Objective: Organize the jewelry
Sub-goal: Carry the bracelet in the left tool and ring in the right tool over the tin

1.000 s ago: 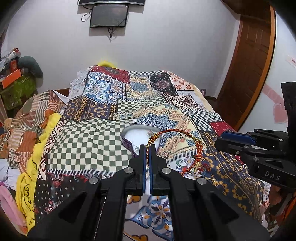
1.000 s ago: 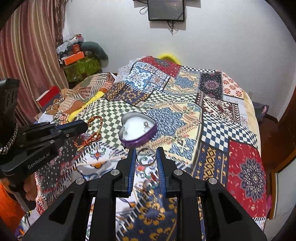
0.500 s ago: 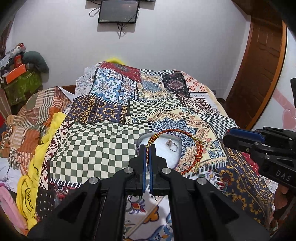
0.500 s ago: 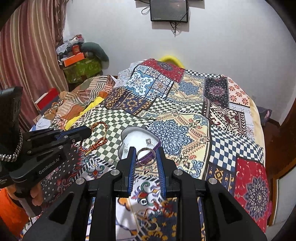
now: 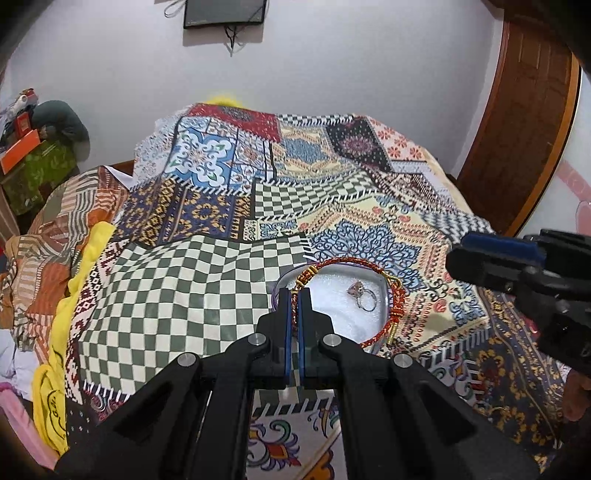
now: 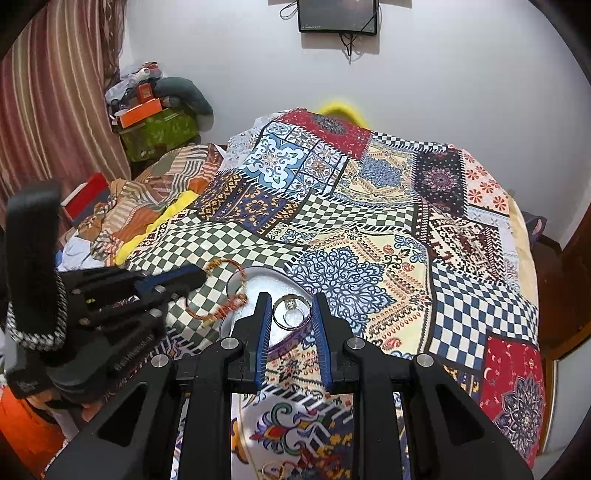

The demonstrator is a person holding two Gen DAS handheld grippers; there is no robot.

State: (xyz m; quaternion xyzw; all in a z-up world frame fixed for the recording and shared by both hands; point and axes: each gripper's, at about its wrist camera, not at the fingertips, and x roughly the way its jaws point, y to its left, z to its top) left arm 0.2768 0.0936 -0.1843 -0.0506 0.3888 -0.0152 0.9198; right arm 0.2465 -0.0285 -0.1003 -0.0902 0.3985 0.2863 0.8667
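From your left wrist, your left gripper pinches the red-and-gold braided cord bracelet, looped above the white-lined heart-shaped box that holds a stone-set silver ring. From your right wrist, your right gripper, slightly parted, clamps a plain silver ring above that box on the patchwork bedspread.

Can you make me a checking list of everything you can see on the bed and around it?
Surface: patchwork quilt covering the bed.
Job's things: red bracelet held over a white dish; a stone ring lies in the dish; a silver ring is held above it.
Clutter: yellow cloth and striped fabric beside the quilt.
Grippers: left gripper shut on the bracelet; right gripper shut on the silver ring.
Cables: wires dangle under the screen.
Surroundings: white wall, wooden door, striped curtain.
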